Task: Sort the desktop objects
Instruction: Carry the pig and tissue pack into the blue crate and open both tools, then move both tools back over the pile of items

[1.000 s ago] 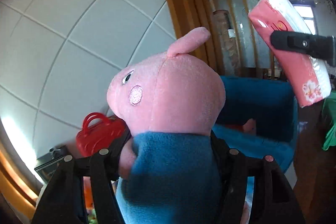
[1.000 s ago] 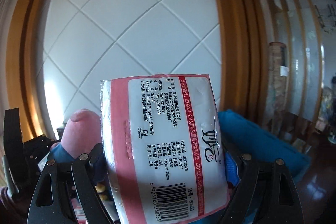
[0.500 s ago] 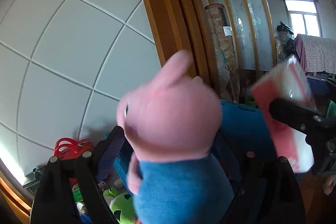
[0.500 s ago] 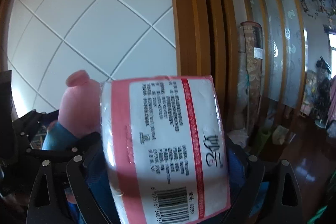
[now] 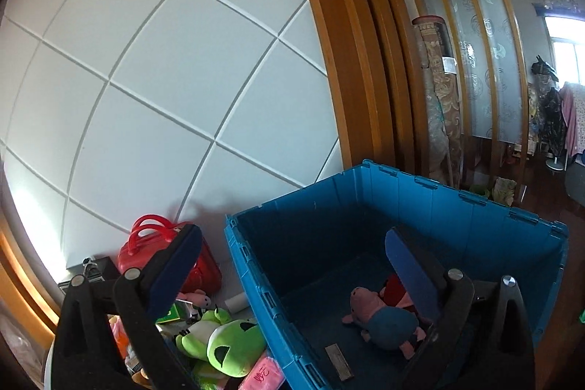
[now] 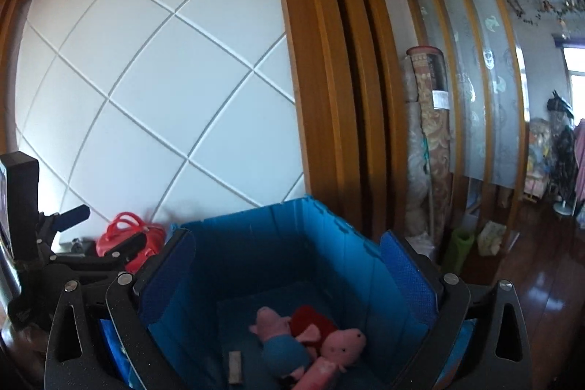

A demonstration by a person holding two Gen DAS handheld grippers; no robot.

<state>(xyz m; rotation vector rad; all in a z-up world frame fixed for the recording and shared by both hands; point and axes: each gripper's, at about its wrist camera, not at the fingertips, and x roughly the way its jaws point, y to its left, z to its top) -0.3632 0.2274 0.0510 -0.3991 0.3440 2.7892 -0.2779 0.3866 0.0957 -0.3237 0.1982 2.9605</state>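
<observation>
Left wrist view: pig plush (image 5: 384, 318), soft and light, is best pinched mid-body; both grippers' fingers are spread, empty.

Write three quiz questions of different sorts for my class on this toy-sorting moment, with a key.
1. True or false: the left gripper is shut on the pig plush in the blue top.
2. Where does the green frog plush lie? A in the blue crate; B outside it, beside its wall; C between the right gripper's fingers.
3. Fill in: the case with two handles by the white wall is ____.

Key: 1 false, both grippers stand open with nothing between the fingers; 2 B; 3 red.
</observation>
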